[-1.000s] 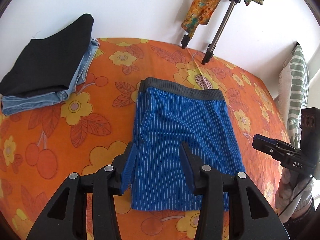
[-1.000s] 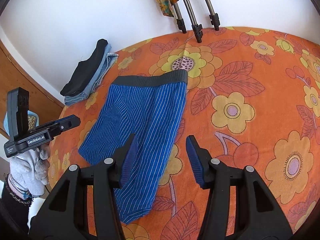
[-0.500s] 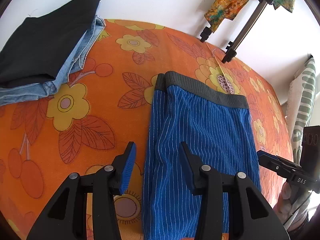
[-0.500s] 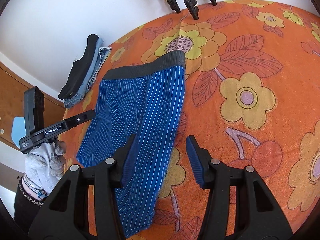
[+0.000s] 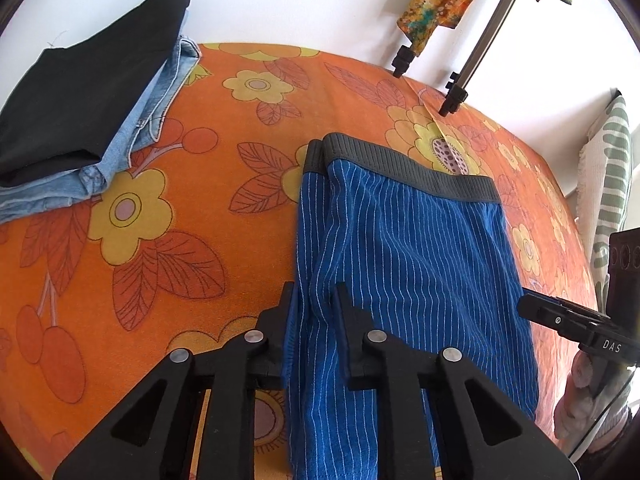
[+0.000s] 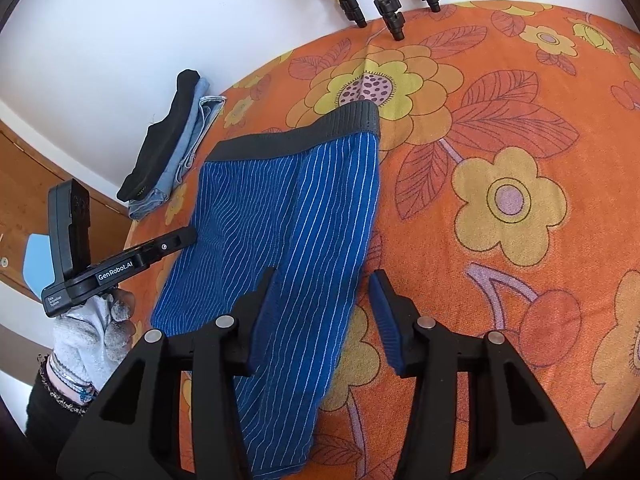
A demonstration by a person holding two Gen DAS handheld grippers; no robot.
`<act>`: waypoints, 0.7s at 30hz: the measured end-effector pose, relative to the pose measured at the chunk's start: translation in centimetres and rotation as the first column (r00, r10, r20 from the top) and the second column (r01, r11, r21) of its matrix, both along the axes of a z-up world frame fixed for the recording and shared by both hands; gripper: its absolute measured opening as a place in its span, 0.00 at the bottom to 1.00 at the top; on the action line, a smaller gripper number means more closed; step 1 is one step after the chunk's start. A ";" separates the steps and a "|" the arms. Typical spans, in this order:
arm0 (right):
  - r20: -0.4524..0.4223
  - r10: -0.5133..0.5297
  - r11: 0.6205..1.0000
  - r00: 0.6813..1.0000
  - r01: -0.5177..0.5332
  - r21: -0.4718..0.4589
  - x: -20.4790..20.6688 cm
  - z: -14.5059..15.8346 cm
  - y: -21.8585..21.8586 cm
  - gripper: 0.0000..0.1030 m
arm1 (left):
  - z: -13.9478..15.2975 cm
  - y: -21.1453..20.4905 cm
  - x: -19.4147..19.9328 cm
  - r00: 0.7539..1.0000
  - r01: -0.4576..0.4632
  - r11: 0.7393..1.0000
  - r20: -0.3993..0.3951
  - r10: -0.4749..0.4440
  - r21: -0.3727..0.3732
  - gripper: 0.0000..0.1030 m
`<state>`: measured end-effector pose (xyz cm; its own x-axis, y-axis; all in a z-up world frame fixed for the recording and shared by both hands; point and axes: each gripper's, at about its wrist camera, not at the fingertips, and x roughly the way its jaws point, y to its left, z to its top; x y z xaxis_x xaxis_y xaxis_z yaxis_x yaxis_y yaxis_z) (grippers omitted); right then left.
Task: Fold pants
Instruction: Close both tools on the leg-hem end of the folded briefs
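One orange floral cloth (image 5: pixel 168 200) carries the striped blue pants (image 5: pixel 408 264), centre | left gripper (image 5: pixel 314 304) jaws, apart a second ago, now clamped on the pants' left edge | right gripper (image 6: pixel 324 292) jaws apart, straddling the right edge | fold about to start

We see soft striped cloth pants (image 5: pixel 404 264) on a fuzzy, matt flowered cover (image 5: pixel 180 216). The grippers' (image 6: pixel 322 312) black plastic looks smooth, with shiny metal pins.
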<state>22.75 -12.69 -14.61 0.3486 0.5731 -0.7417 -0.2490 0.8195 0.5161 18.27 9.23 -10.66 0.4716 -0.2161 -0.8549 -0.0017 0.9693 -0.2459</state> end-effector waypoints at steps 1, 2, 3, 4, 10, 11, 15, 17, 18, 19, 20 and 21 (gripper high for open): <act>-0.007 0.009 1.000 1.000 -0.009 0.006 0.0 -0.1 0.2 0.41 | 0.0 -0.2 -0.1 1.000 0.006 1.000 0.004 -0.006 0.010 0.11; -0.001 0.012 1.000 1.000 -0.012 0.002 -0.1 -0.1 0.3 0.41 | 0.0 -0.4 -0.1 1.000 0.013 1.000 0.008 -0.013 0.020 0.11; 0.004 0.016 1.000 1.000 -0.016 -0.005 -0.1 0.0 0.4 0.41 | 0.0 -0.5 -0.1 1.000 0.017 1.000 0.012 -0.018 0.025 0.10; 0.006 0.018 1.000 1.000 -0.018 -0.007 -0.1 0.0 0.5 0.41 | -0.1 -0.5 -0.1 1.000 0.018 1.000 0.012 -0.018 0.023 0.10; -0.001 0.021 1.000 1.000 -0.021 0.006 -0.1 -0.2 0.4 0.35 | -0.2 -0.7 -0.2 0.999 0.028 0.999 0.021 -0.029 0.039 0.07; -0.004 0.026 1.000 1.000 -0.026 0.009 -0.1 -0.2 0.5 0.32 | -0.2 -0.7 -0.2 0.999 0.027 0.999 0.025 -0.028 0.038 0.06; -0.001 0.032 0.999 0.999 -0.032 0.007 -0.2 -0.3 0.6 0.28 | -0.3 -0.8 -0.3 0.999 0.008 1.000 0.042 -0.010 0.026 0.04; -0.016 0.038 0.999 0.999 -0.038 0.014 0.0 -0.6 0.8 0.13 | -0.3 -0.8 -0.4 0.998 0.006 1.000 0.055 -0.007 0.023 0.04; -0.012 0.031 0.999 0.999 -0.031 0.014 -0.1 -0.7 0.7 0.12 | -0.4 -0.8 -0.5 0.998 0.005 1.000 0.061 -0.006 0.019 0.04; -0.013 0.030 0.999 0.999 -0.030 0.018 -0.1 -0.7 0.7 0.11 | -0.4 -0.8 -0.6 0.998 0.001 1.000 0.067 -0.001 0.010 0.03; -0.019 0.030 0.999 0.999 -0.030 0.029 0.0 -0.7 0.6 0.09 | -0.4 -0.6 -0.6 0.997 -0.007 1.000 0.071 0.007 -0.004 0.03; -0.026 0.028 0.999 0.999 -0.027 0.043 0.1 -0.8 0.5 0.09 | -0.4 -0.5 -0.7 0.997 -0.015 1.000 0.075 0.016 -0.021 0.03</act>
